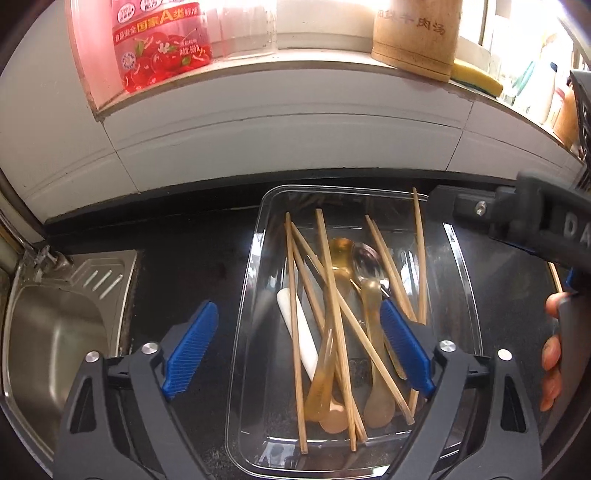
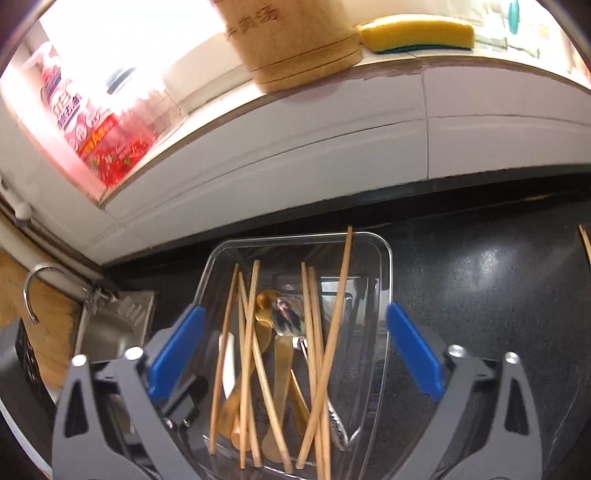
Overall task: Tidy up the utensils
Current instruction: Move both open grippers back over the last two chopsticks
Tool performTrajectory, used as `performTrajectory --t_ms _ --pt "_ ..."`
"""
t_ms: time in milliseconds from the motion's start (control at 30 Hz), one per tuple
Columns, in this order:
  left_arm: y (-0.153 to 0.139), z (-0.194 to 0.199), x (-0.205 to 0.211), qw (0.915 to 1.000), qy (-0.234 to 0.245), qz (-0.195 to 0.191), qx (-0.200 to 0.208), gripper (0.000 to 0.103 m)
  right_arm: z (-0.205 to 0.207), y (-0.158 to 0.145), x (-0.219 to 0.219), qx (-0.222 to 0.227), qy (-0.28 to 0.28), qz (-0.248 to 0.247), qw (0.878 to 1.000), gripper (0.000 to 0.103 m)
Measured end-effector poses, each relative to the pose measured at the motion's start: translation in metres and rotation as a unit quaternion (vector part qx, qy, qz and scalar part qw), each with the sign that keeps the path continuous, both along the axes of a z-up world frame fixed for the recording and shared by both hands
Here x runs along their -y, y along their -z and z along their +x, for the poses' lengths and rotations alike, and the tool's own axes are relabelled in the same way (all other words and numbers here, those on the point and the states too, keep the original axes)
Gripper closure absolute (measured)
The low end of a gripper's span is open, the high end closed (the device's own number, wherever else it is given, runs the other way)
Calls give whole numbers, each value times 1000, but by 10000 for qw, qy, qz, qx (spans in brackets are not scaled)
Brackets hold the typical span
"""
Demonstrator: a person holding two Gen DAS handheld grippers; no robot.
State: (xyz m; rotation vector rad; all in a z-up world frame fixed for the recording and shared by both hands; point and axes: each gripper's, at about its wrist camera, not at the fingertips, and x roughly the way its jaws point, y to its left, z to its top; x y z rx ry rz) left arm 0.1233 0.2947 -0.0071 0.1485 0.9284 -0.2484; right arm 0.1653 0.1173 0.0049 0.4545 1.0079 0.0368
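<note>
A clear plastic tray (image 1: 255, 280) on the black counter holds several wooden chopsticks (image 1: 334, 314), amber plastic spoons (image 1: 373, 354), a gold spoon (image 1: 341, 251), a metal spoon (image 1: 367, 262) and a white utensil (image 1: 299, 339). My left gripper (image 1: 295, 347) is open and empty above the tray's near half. The tray (image 2: 384, 295) also shows in the right wrist view with the chopsticks (image 2: 332, 332) and metal spoon (image 2: 288, 317). My right gripper (image 2: 295, 354) is open and empty, straddling the tray. Its body (image 1: 535, 225) shows in the left wrist view at right.
A steel sink (image 1: 48, 332) lies left of the tray. A windowsill above holds a red-labelled jar (image 1: 159, 40), a bamboo holder (image 1: 417, 37) and a yellow sponge (image 2: 417, 35). One chopstick (image 2: 585, 243) lies on the counter at far right.
</note>
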Motion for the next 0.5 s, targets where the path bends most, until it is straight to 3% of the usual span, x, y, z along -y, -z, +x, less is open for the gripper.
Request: performTrajectory --t_ms 267,500 --pt "-15 -8 9 9998 -77 -77 144 8 -9 -21 18 354 63 -50 9993 6" --pt "-33 -17 62 9990 241 -180 336 6 -26 -34 72 512 443 -170 9976 6"
